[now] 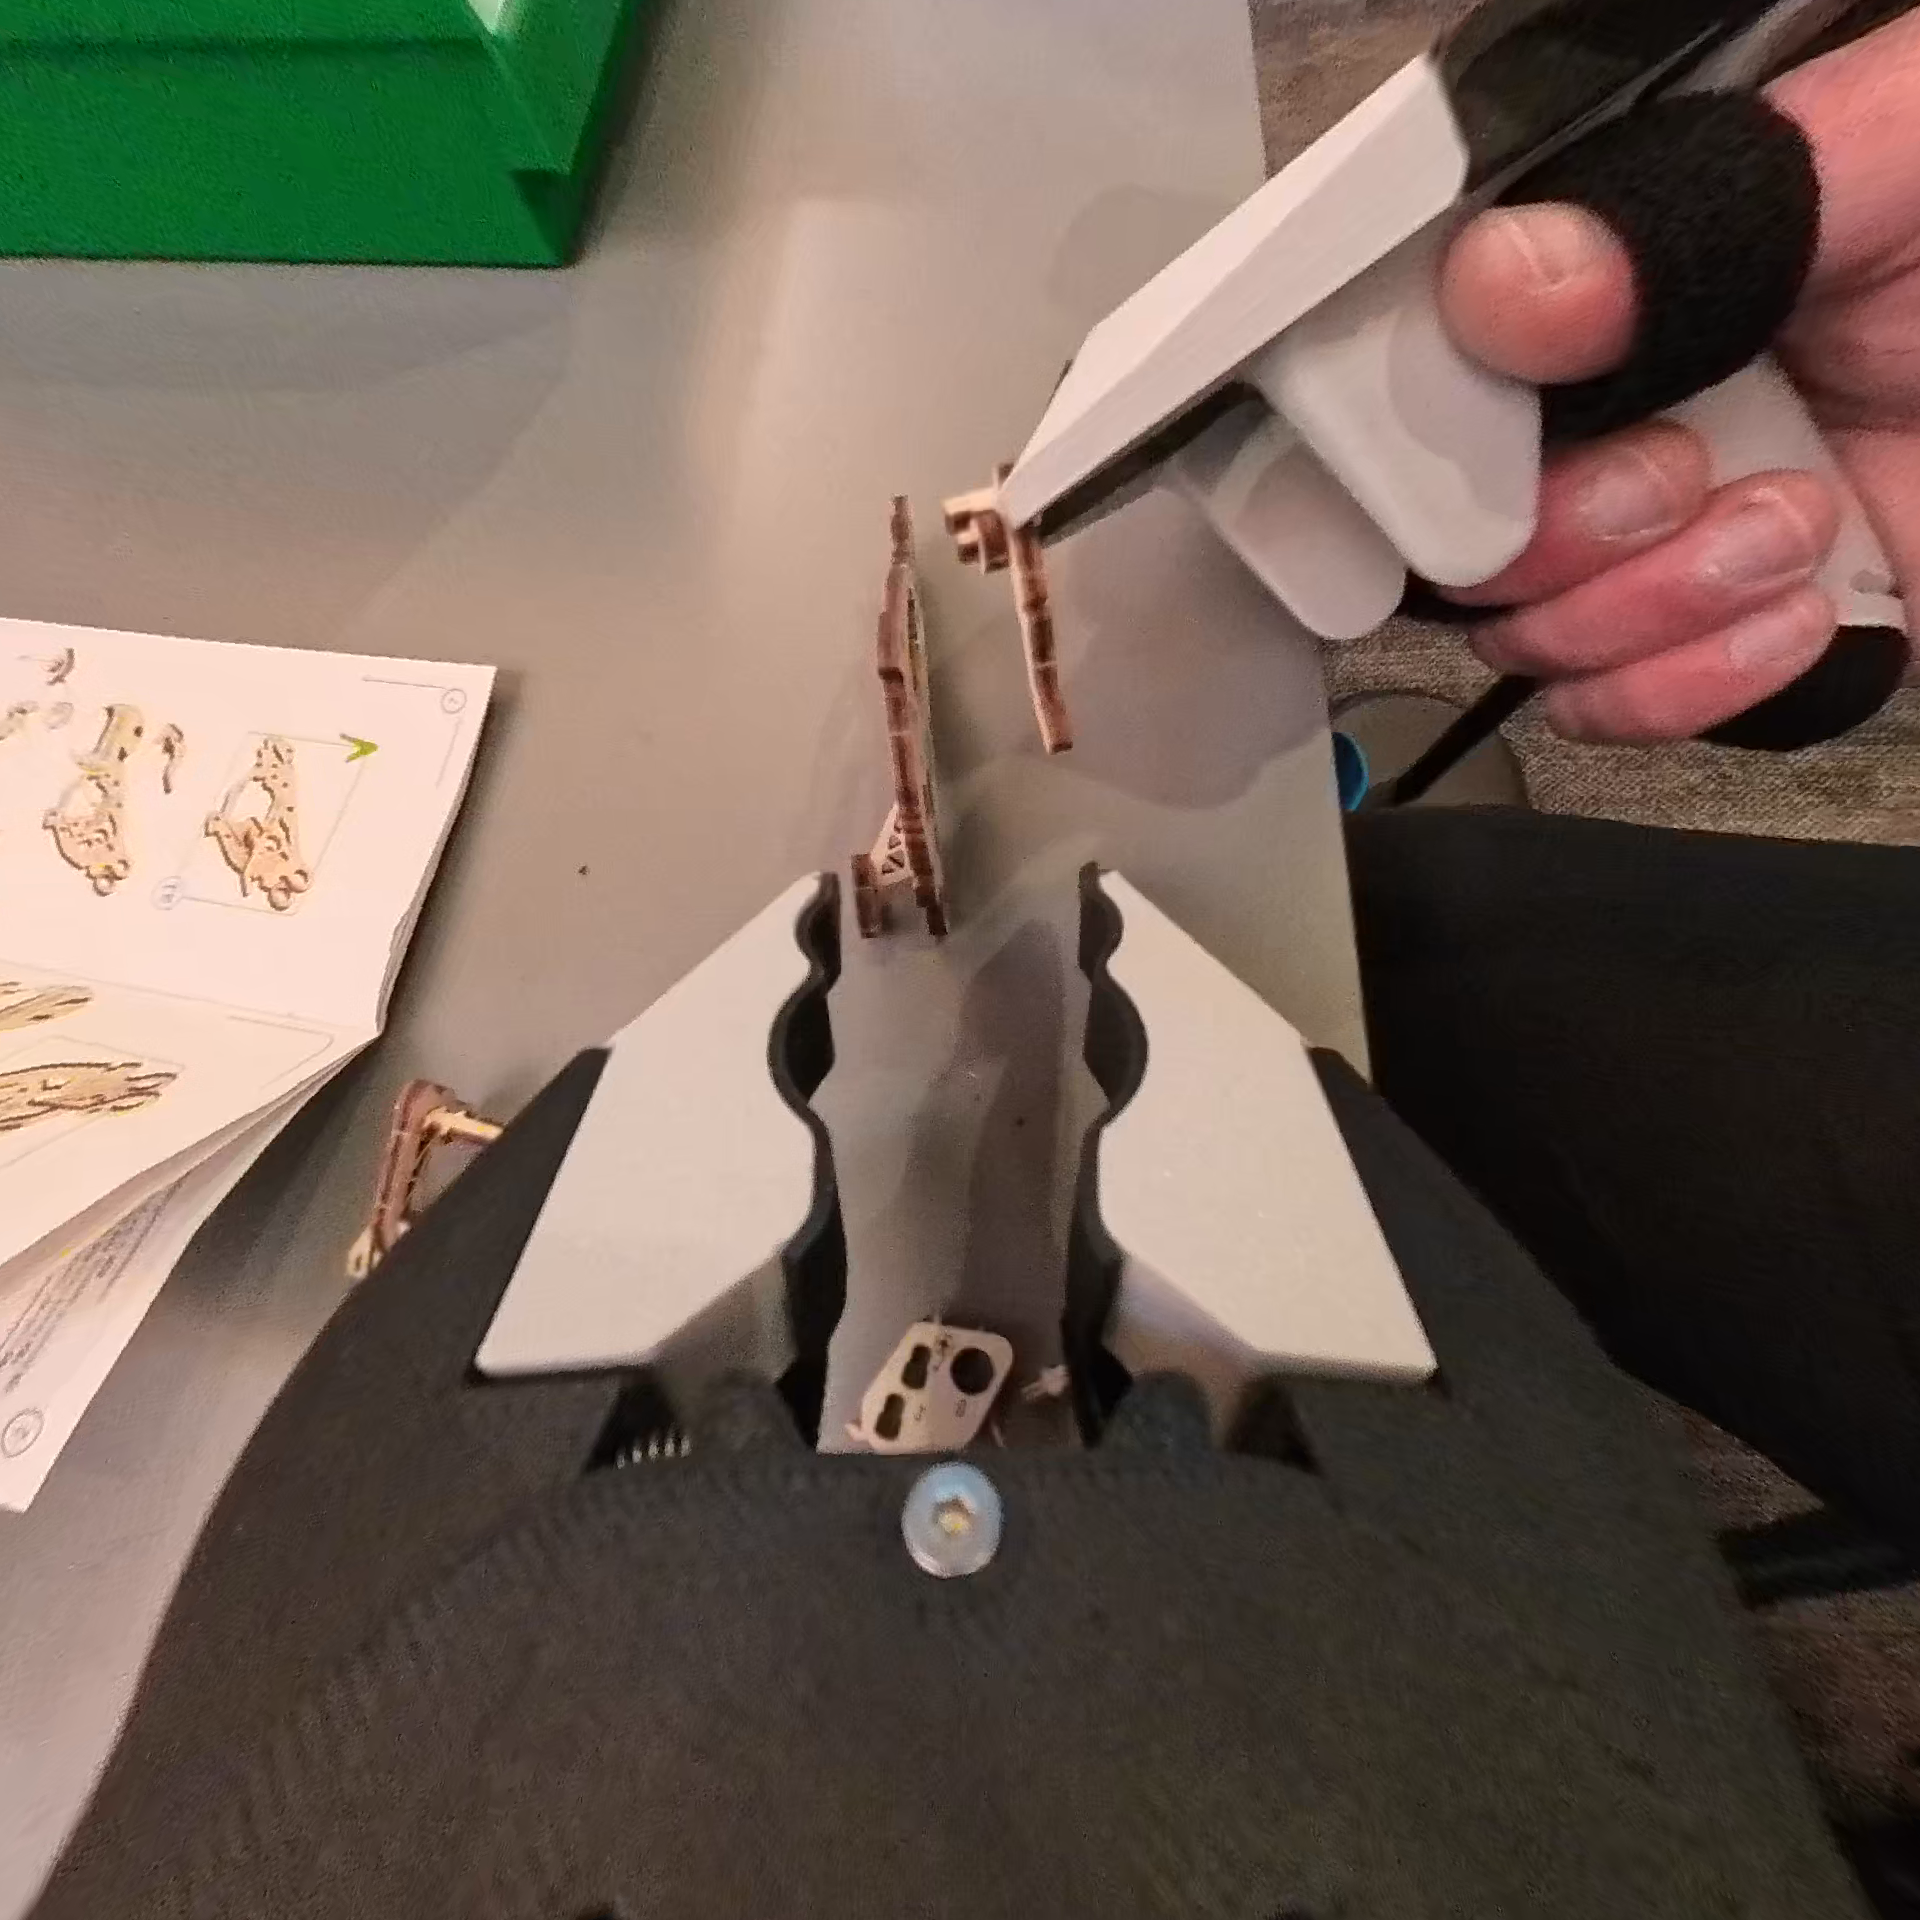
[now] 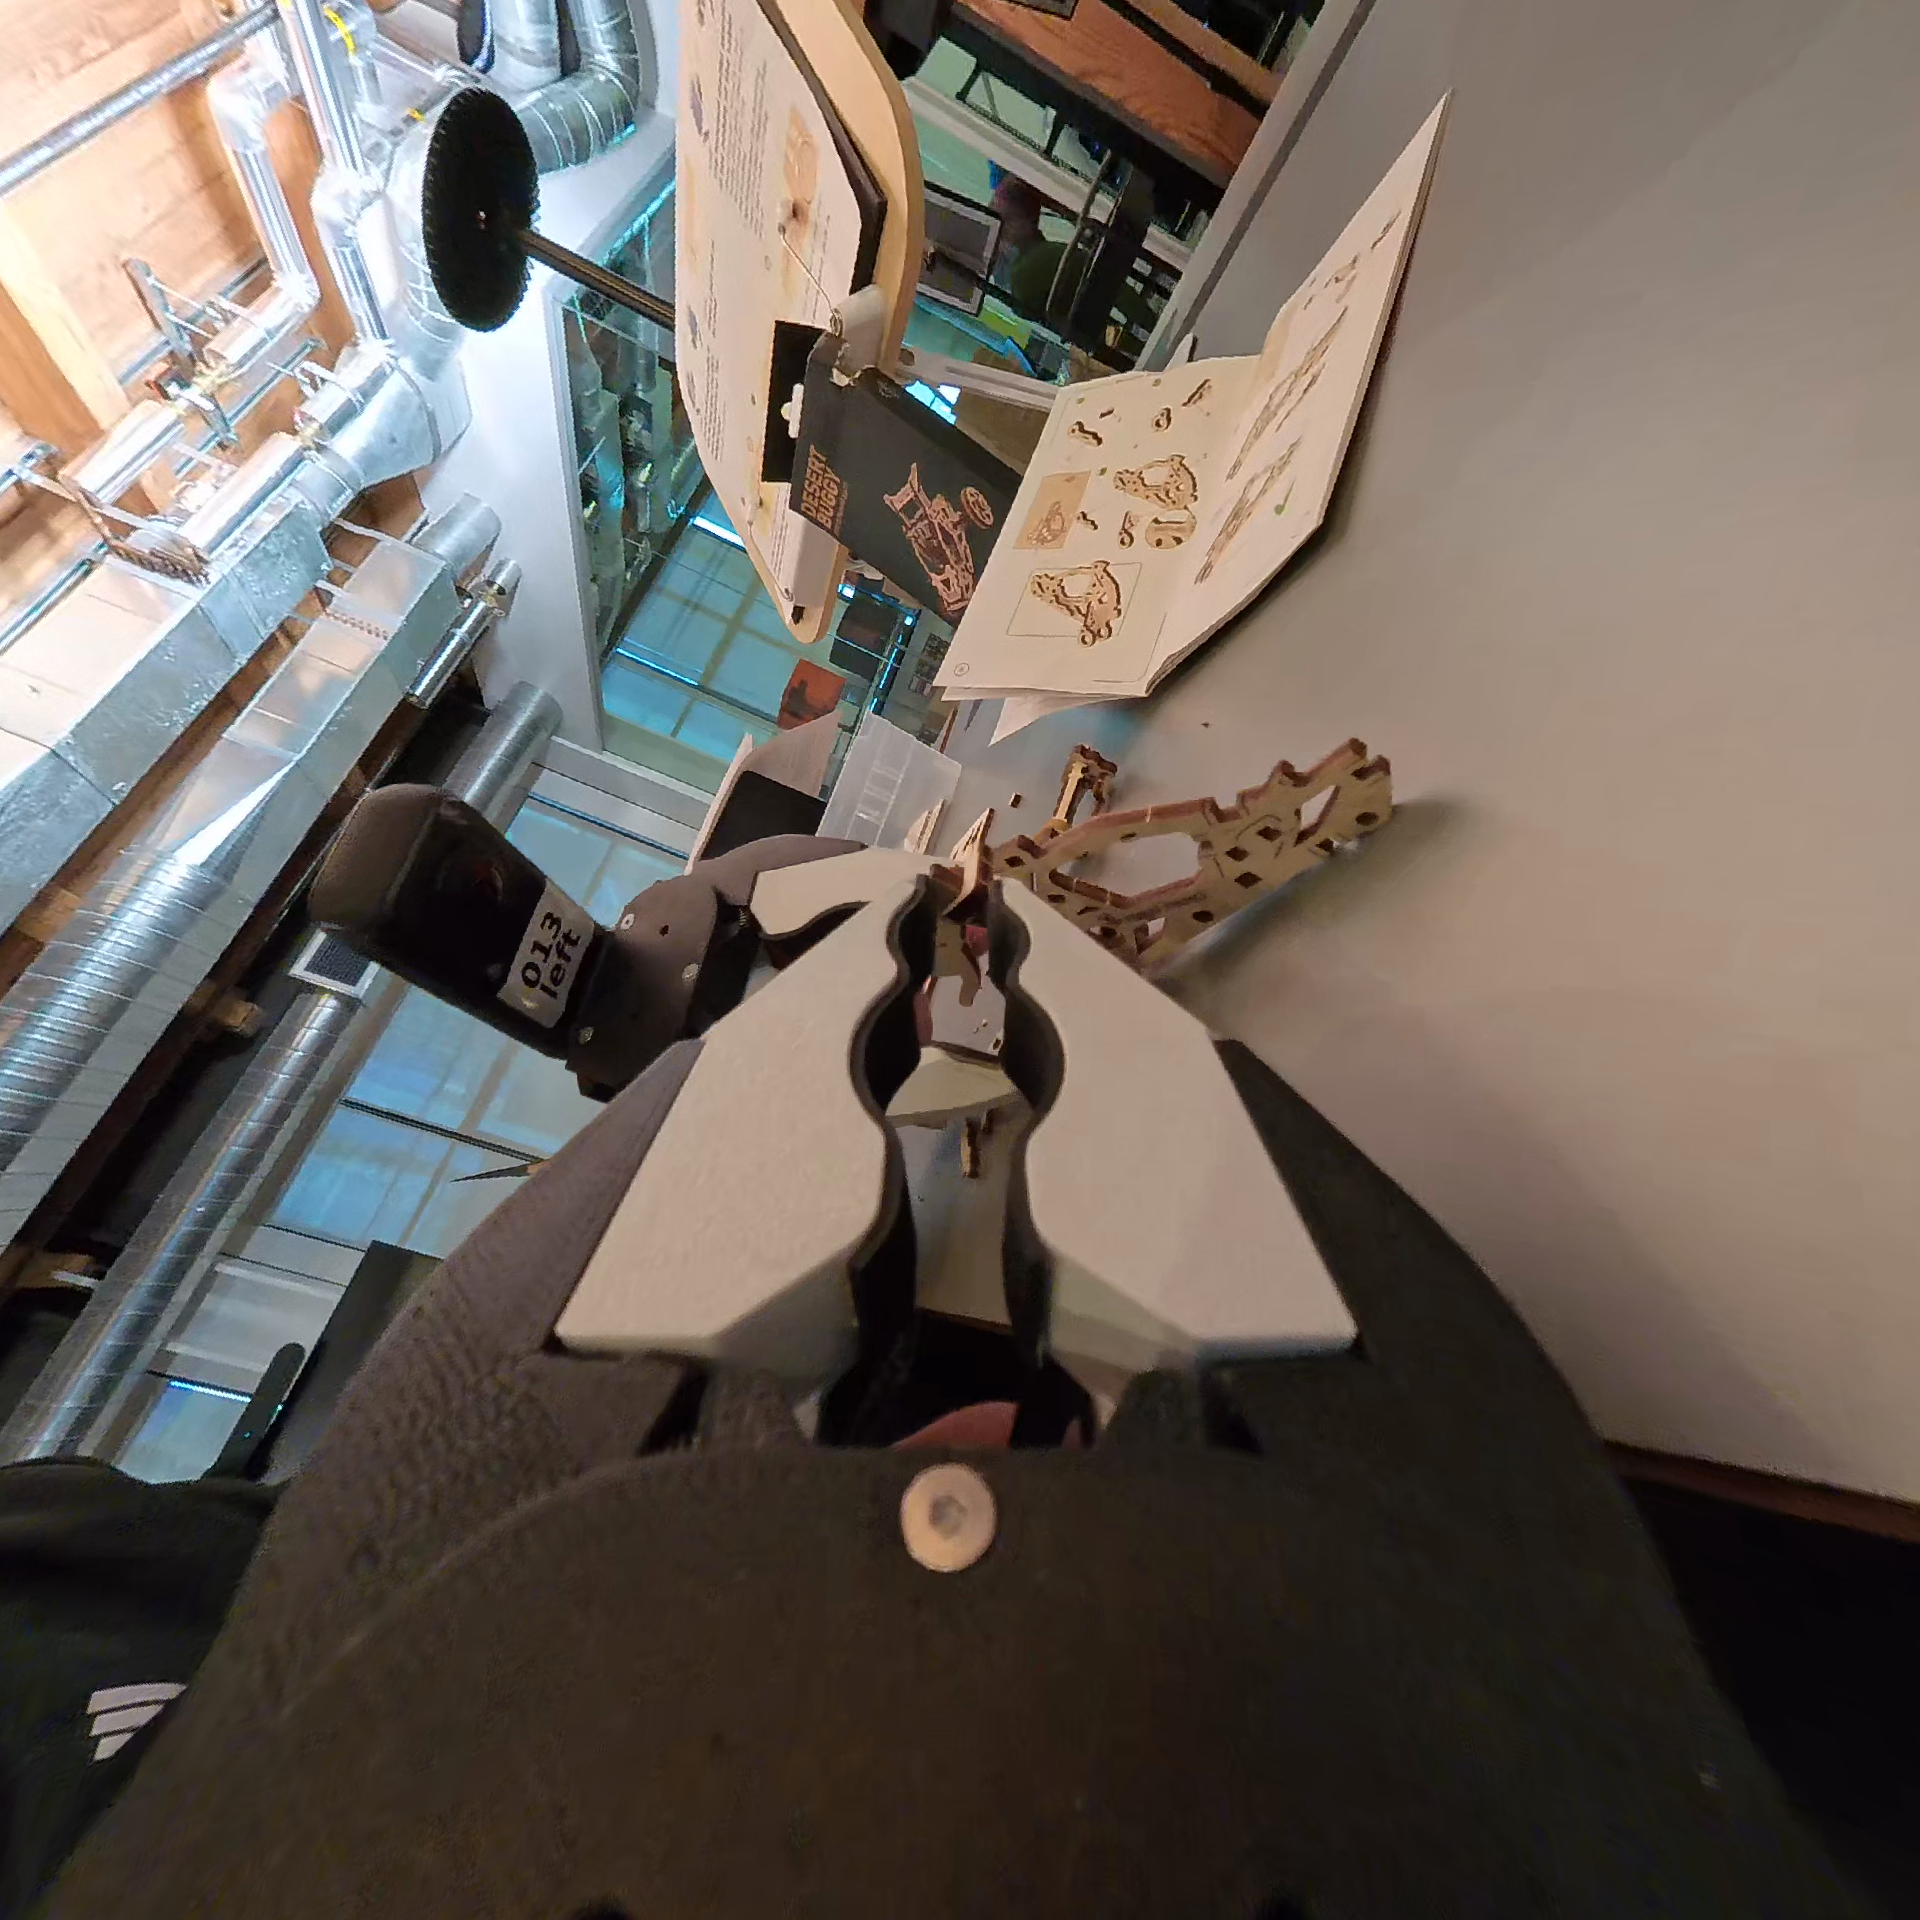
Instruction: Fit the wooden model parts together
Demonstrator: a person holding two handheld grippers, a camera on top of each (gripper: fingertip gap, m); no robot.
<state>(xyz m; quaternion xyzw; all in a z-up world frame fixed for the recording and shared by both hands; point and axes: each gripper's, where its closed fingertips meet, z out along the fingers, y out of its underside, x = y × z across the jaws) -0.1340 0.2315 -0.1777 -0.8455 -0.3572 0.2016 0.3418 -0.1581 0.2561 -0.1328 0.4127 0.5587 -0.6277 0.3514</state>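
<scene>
Wooden part (image 1: 1023,603) clamped in right jaws.

I pinch a small curved wooden strip (image 1: 1023,613) in my right jaws, hanging just right of the perforated wooden frame (image 1: 906,717) standing on edge on the table.

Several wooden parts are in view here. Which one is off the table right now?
The small curved wooden piece, pinched at its top by the right gripper. The large frame stands on the table, and another piece rests by the booklet.
</scene>
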